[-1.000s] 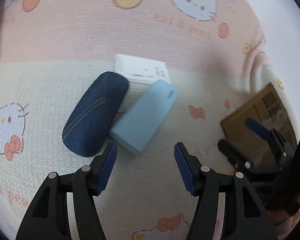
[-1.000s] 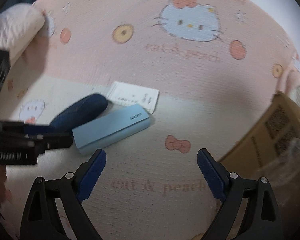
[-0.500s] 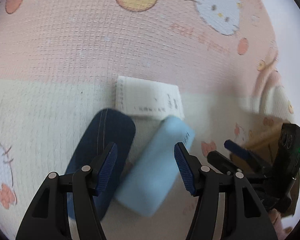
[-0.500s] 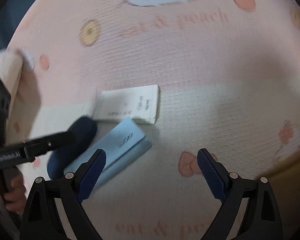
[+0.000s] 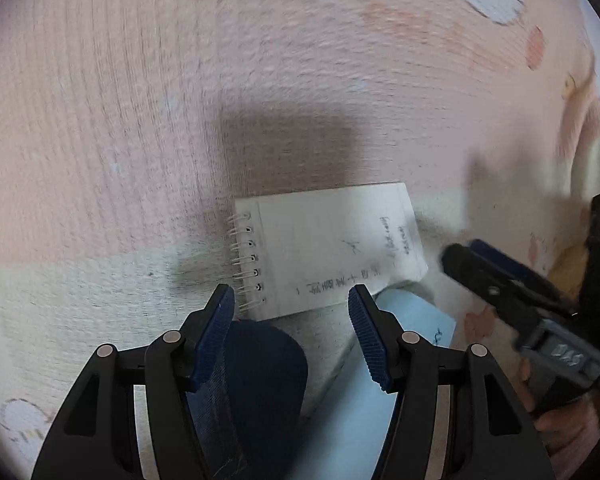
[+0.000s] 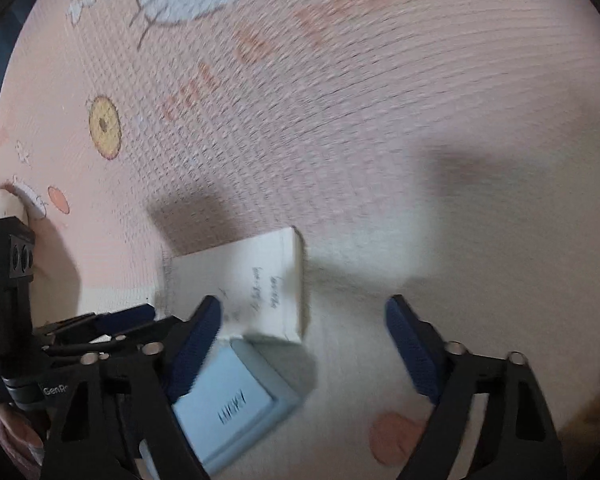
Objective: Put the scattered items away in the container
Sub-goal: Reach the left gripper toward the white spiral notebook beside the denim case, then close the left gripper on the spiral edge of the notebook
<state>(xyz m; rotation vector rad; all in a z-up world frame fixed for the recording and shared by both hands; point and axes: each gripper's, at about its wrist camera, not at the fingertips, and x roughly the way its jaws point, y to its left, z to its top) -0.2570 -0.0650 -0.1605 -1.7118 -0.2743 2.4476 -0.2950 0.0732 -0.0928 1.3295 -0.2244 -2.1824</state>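
A white spiral notebook [image 5: 332,248] lies on the mat, with a dark denim case [image 5: 260,380] and a light blue case [image 5: 352,412] side by side just below it. My left gripper [image 5: 292,328] hovers open over the near ends of both cases, its fingers straddling the denim case's tip without touching. My right gripper [image 6: 304,344] is over the light blue case [image 6: 228,408] and the notebook [image 6: 252,288]. Its jaws are closing; the case's corner lies under the left finger and the pads press on nothing. Each gripper shows at the edge of the other's view.
Everything rests on a pink and cream cartoon-print mat [image 5: 140,120]. A hand [image 5: 560,428] holds the right gripper at the lower right of the left wrist view. A pale fluffy bundle [image 6: 0,204] sits at the left edge of the right wrist view.
Both grippers have moved in and down over the three items, which now fill the lower frames. The right gripper has rolled and its jaws have narrowed. The cardboard box has left both views.
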